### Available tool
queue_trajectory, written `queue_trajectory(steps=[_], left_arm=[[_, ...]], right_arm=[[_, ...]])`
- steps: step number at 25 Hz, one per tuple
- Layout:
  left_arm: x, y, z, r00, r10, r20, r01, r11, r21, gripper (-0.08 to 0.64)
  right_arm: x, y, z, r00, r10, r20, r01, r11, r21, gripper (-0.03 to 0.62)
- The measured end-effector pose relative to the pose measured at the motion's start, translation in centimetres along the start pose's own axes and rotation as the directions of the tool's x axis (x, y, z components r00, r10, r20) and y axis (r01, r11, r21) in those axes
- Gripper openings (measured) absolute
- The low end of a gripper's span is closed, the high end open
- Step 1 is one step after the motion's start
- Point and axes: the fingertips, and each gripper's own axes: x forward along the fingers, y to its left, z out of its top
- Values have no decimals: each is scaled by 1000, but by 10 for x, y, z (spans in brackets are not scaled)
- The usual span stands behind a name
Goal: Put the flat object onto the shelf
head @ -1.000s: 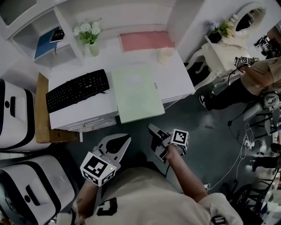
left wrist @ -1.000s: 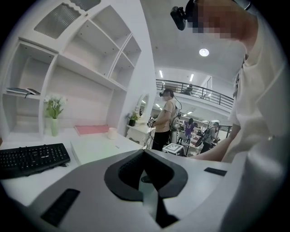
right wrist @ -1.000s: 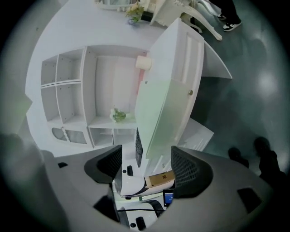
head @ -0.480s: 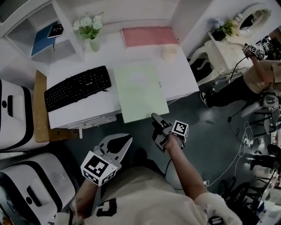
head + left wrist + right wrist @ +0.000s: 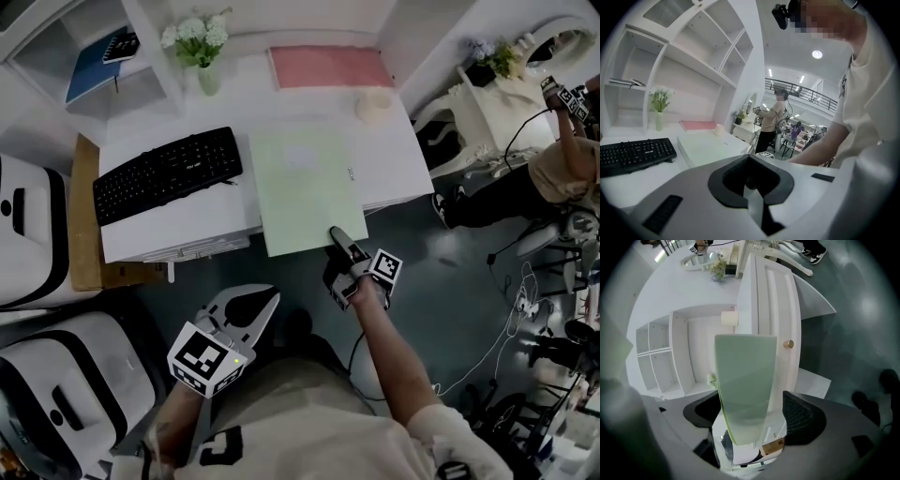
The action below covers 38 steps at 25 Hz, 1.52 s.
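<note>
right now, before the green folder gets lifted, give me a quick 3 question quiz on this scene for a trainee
1. True or false: the green folder lies wholly on the white desk.
2. What stands between the right gripper's jaws? A) a bottle B) the green folder's near edge C) nothing
3. Which gripper has nothing between its jaws?

Key
1. False: its near edge overhangs the desk front.
2. B. The jaws have just been opening and stand apart around the edge, not pressing on it.
3. The left gripper, which is open.
</note>
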Motion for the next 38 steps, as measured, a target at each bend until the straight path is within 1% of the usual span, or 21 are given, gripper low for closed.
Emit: queue_trajectory(steps=[4, 8, 9, 10, 11, 15, 30, 34, 38], left_arm=[[-5, 3, -3, 1000, 29, -8, -29, 1000, -6, 12], [-13, 13, -1, 998, 66, 3, -66, 998, -11, 14], [-14, 14, 0, 997, 72, 6, -72, 997, -10, 13], [-14, 15, 1, 997, 77, 9, -77, 997, -9, 14], [-15, 16, 2, 997, 81, 11, -81, 997, -9, 14], [-18, 16, 3, 996, 93, 17, -92, 996, -6, 14], [-26, 25, 4, 989, 144, 35, -144, 990, -9, 14], [-26, 20, 5, 989, 142, 44, -142, 990, 0, 14], [-25, 13, 6, 988, 149, 39, -149, 989, 7, 14]], right_arm=[[2, 3, 5, 999, 33, 14, -33, 999, -9, 396], [4, 6, 7, 998, 51, 21, -51, 998, -23, 393], [4, 8, 7, 998, 60, 22, -60, 998, -25, 380], [5, 10, 7, 998, 67, 22, -67, 997, -27, 347], [5, 10, 7, 997, 69, 21, -69, 997, -32, 333], [5, 11, 6, 997, 71, 10, -70, 996, -50, 318], [-11, 19, 2, 998, 55, -7, -55, 996, -64, 305], [-17, 24, -1, 997, 73, -14, -74, 996, -54, 304], [-24, 35, -6, 994, 98, -41, -100, 994, -50, 302]])
